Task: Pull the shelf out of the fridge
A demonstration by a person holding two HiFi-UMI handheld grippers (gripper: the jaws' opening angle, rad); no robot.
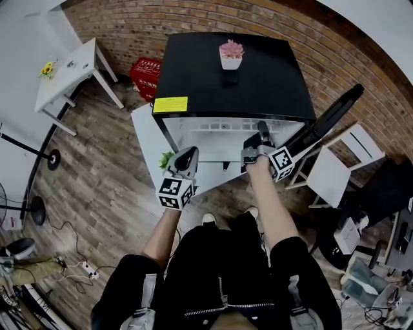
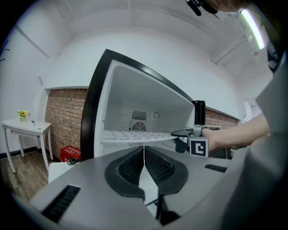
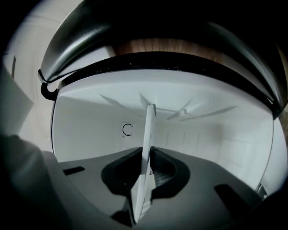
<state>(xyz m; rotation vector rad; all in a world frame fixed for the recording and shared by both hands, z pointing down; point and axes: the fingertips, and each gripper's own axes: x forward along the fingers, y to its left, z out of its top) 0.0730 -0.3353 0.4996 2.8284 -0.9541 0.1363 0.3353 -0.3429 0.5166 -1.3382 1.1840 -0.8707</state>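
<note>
Brick-walled room; fridge (image 1: pixel 232 77) open; right gripper (image 3: pixel 147 173) fingers (image 3: pixel 170 173) clamp shelf (image 3: pixel 148 134), seen edge-on only; left gripper (image 2: pixel 144 158) fingers (image 2: pixel 128 170) together, empty.

A red-brick wall (image 1: pixel 129 19) is running behind everything I am facing, with a red crate (image 1: pixel 146 74) sitting at its foot. To my left a white side table (image 1: pixel 64 74) is standing on the wood-plank floor (image 1: pixel 103 187), carrying small yellow flowers (image 1: pixel 46 69). On my right a white chair (image 1: pixel 335 167) is standing, and a strip light (image 2: pixel 252 27) is glowing overhead
</note>
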